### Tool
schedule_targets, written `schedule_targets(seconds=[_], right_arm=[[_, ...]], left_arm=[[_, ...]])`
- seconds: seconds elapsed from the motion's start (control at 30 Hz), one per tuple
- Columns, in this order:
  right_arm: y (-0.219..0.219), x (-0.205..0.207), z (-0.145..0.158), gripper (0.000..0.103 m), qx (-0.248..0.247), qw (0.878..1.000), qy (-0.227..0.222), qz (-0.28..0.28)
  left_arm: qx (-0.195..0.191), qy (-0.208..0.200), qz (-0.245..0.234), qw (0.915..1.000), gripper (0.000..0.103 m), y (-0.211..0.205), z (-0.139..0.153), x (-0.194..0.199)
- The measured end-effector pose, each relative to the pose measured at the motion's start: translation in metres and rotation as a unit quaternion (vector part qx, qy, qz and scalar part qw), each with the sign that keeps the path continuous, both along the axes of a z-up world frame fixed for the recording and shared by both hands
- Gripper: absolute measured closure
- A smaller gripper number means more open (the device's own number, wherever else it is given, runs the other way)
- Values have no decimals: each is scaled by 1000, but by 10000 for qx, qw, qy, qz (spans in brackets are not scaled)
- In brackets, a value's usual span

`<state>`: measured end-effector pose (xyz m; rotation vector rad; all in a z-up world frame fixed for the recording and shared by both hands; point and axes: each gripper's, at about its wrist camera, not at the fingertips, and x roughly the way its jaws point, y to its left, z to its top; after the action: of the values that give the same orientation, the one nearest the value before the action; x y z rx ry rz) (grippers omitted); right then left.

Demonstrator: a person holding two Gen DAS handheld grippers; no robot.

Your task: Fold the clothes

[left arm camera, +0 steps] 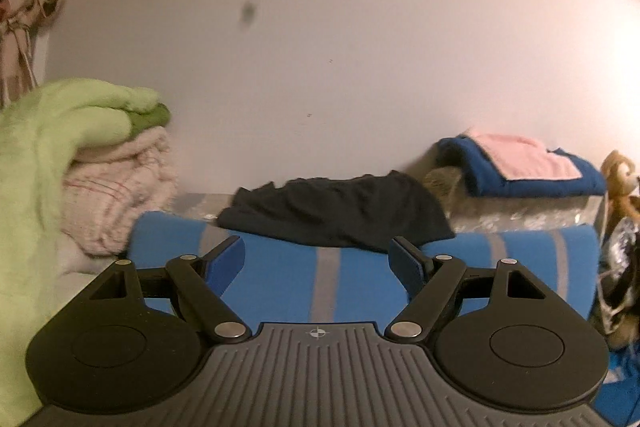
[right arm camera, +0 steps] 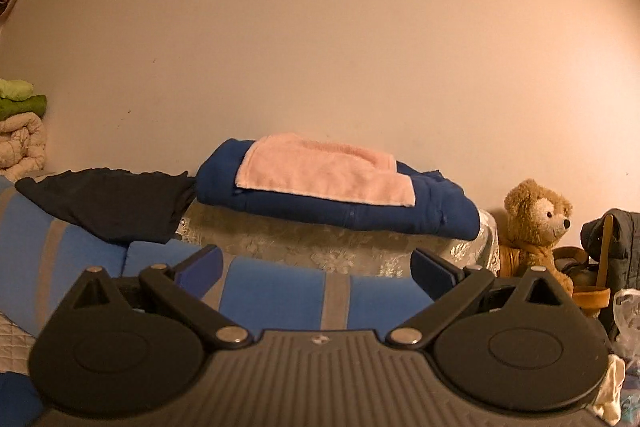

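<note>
Beyond both open jaws, dark garment [left arm camera: 336, 215], unheld

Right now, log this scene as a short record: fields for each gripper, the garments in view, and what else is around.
left gripper: open, nothing between the fingers
right gripper: open, nothing between the fingers
black garment: lying loose and unfolded on the blue striped blanket
folded stack: pink towel on top of the dark blue garment, against the wall
left pile: green fabric over a cream quilt
right side: teddy bear, sitting upright
</note>
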<state>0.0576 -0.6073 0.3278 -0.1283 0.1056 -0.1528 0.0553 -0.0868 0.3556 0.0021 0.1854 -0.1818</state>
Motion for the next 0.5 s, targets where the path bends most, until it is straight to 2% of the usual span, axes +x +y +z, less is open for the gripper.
schedule_targets(seconds=[0.13, 0.23, 0.37, 0.5], right_arm=[[-10, 5, 9, 0, -140, 9999, 81, 24], [-11, 8, 10, 0, -190, 9996, 214, -11], [4, 17, -17, 0, -369, 9965, 572, 495], [20, 32, -60, 0, -579, 9878, 966, 1072]], left_arm=[[-151, 324, -66, 9993, 20, -11, -5, 17], [-245, 681, -67, 9974, 19, -16, -25, 32], [-202, 1196, -146, 9925, 19, -27, -70, 52], [129, 1545, -299, 9875, 19, -36, -122, 70]])
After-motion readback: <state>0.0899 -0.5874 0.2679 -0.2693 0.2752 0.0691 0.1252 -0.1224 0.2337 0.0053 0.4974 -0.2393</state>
